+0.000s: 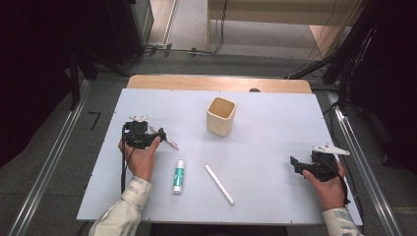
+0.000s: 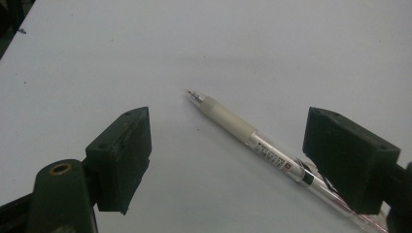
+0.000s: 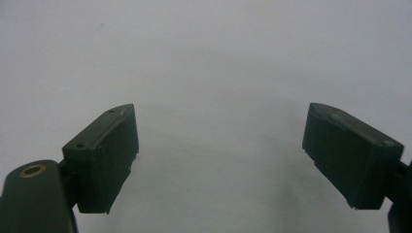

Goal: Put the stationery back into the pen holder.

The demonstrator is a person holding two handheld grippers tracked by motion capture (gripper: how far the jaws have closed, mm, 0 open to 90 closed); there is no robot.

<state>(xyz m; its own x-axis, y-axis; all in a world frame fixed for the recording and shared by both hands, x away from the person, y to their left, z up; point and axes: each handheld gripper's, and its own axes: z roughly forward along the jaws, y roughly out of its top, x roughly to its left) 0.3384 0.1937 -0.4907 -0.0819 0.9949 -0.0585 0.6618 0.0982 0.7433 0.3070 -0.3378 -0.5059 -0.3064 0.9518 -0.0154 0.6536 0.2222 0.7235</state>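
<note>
The left gripper (image 2: 228, 160) is at the pen (image 2: 252, 138), which lies flat on the table (image 1: 275, 128) at the left side, left of the cup (image 1: 221, 116). In the left gripper view its fingers (image 2: 121, 158) stand wide open, one on each side of the pen, and they hold nothing. The pen lies aslant between them: its tip points away from the gripper, and its back end passes close under the right finger. Whether that finger touches the pen already, one cannot tell.

The step in hand seems to be the approach for picking up the pen; the grasp is not yet made. For the next move, the gripper probably needs to shift a little, so that the barrel lies in the middle between the fingers, then go down and close on it. If it closes as it is now, the pen may turn or slip out.

The right gripper (image 1: 301, 165) waits over the bare table at the near right, its fingers (image 3: 104, 158) also wide open and empty. A glue stick (image 1: 178, 176) and a white stick (image 1: 219, 184) lie nearer the person, untouched.
</note>
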